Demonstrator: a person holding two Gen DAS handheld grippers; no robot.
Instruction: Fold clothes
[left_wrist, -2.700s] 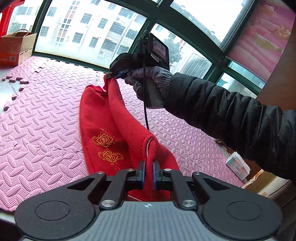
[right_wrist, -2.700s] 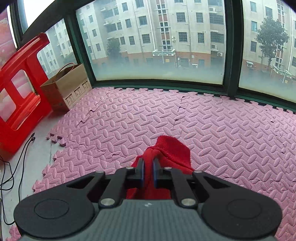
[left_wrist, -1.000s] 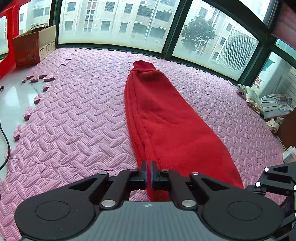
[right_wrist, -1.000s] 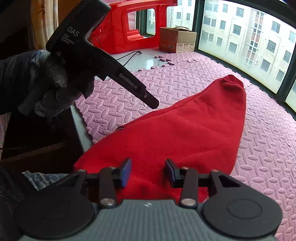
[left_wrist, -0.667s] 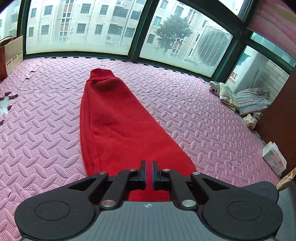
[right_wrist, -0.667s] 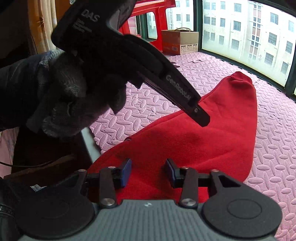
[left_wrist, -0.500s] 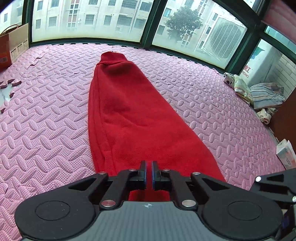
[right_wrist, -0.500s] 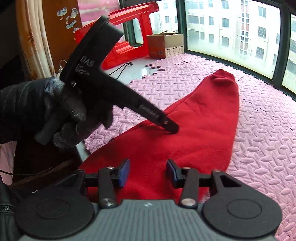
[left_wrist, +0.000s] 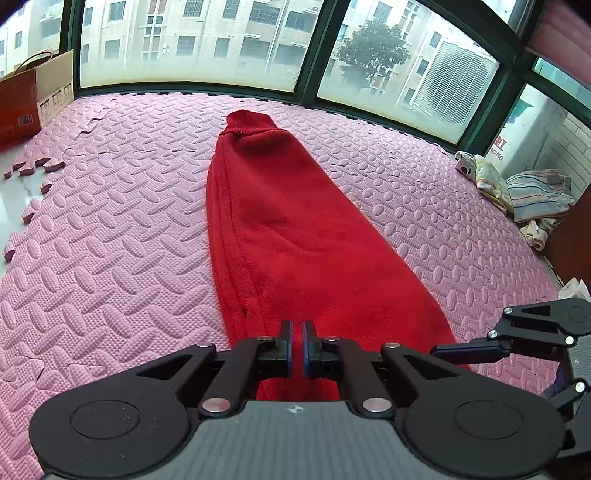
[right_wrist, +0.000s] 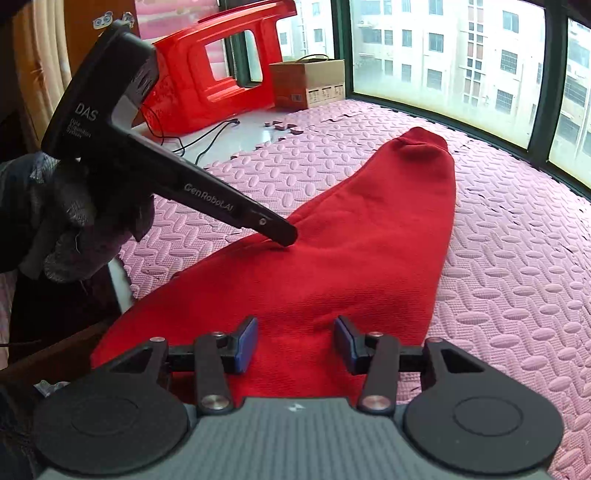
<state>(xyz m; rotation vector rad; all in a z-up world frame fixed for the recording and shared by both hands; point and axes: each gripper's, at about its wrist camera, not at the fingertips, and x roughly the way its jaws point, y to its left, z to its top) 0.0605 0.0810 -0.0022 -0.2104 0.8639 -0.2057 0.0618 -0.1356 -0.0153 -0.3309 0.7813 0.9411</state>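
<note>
A red knit garment (left_wrist: 295, 236) lies flat and folded lengthwise on the pink foam mat (left_wrist: 110, 229), its collar at the far end. My left gripper (left_wrist: 297, 345) has its jaws closed, tips pressed on the cloth near its near end; no cloth shows between the pads. In the right wrist view the left gripper's (right_wrist: 284, 234) tip rests on the garment (right_wrist: 369, 251). My right gripper (right_wrist: 295, 341) is open and empty, just above the garment's near edge. The right gripper also shows at the lower right of the left wrist view (left_wrist: 480, 349).
A cardboard box (left_wrist: 29, 96) stands at the far left by the window. A red plastic stool (right_wrist: 218, 77) and a black cable (right_wrist: 207, 136) lie on bare floor past the mat's edge. A pile of clothes (left_wrist: 517, 192) sits at the right.
Both grippers held the garment lifted 2.7 s ago; it now lies flat. The right gripper has let go and stays open. The left gripper's closed tip has shifted slightly on the cloth.
</note>
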